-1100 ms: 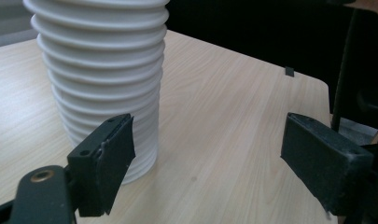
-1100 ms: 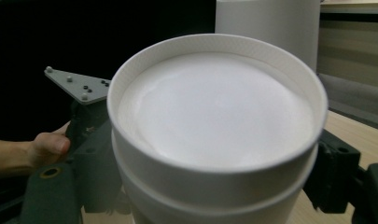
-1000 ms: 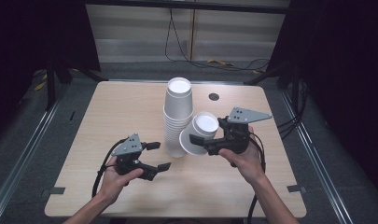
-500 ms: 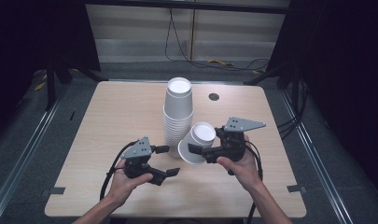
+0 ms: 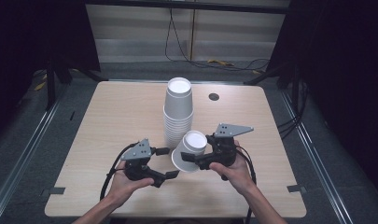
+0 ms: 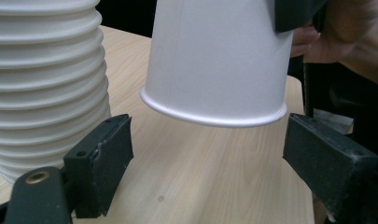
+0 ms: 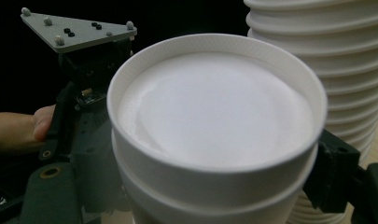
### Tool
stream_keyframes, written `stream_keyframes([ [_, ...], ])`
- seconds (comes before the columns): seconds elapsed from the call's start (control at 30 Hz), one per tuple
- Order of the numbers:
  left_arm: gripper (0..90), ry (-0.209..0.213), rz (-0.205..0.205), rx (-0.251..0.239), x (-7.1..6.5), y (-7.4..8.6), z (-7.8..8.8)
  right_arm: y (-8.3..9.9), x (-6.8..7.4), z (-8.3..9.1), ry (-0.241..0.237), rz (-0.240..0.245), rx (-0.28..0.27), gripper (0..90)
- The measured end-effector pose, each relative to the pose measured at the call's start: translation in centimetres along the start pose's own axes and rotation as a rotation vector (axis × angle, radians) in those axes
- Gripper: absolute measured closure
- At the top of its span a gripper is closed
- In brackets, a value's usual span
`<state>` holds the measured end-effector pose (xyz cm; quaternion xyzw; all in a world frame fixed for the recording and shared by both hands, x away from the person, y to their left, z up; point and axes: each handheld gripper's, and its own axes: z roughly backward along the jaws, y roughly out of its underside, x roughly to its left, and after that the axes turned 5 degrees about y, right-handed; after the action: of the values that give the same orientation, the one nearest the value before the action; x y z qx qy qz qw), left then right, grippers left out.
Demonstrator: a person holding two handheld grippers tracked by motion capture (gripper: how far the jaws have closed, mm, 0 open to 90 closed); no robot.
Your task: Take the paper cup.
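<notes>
A tall stack of upside-down white paper cups [image 5: 178, 112] stands mid-table. My right gripper [image 5: 189, 157] is shut on a white cup [image 5: 192, 145], held tilted just off the table in front of the stack, base up and mouth down. In the right gripper view the cup [image 7: 214, 121] sits between the jaws and shows a second rim line, so it may be two nested cups. My left gripper [image 5: 168, 162] is open just left of the cup. In the left gripper view, the cup's rim [image 6: 214, 114] hangs above the gap between the jaws, and the stack [image 6: 46, 84] stands at the left.
A small dark hole [image 5: 213, 97] marks the table's far right part. Bare wood [image 5: 112, 116] lies left of the stack. The left gripper's grey plate [image 7: 79, 28] shows behind the cup in the right gripper view. Cables trail from both grippers toward the front edge.
The right gripper has brought the cup nearer the front edge and a little left, away from the stack. The left gripper has moved right, closing in on the cup's mouth.
</notes>
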<state>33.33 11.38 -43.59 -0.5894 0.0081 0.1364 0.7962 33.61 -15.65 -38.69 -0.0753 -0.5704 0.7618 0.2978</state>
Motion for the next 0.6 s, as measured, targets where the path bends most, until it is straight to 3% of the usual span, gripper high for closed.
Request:
stream_keyframes([
  [0.37, 15.0, 0.028, 0.010, -0.001, -0.1, 0.4, -0.5, 1.2, 0.5, -1.7, -0.038, -0.001, 0.048, 21.0],
  [0.6, 9.8, 0.020, 0.009, 0.008, -0.2, 0.5, -0.8, 1.5, 0.9, -2.3, -0.058, -0.006, 0.045, 21.1],
])
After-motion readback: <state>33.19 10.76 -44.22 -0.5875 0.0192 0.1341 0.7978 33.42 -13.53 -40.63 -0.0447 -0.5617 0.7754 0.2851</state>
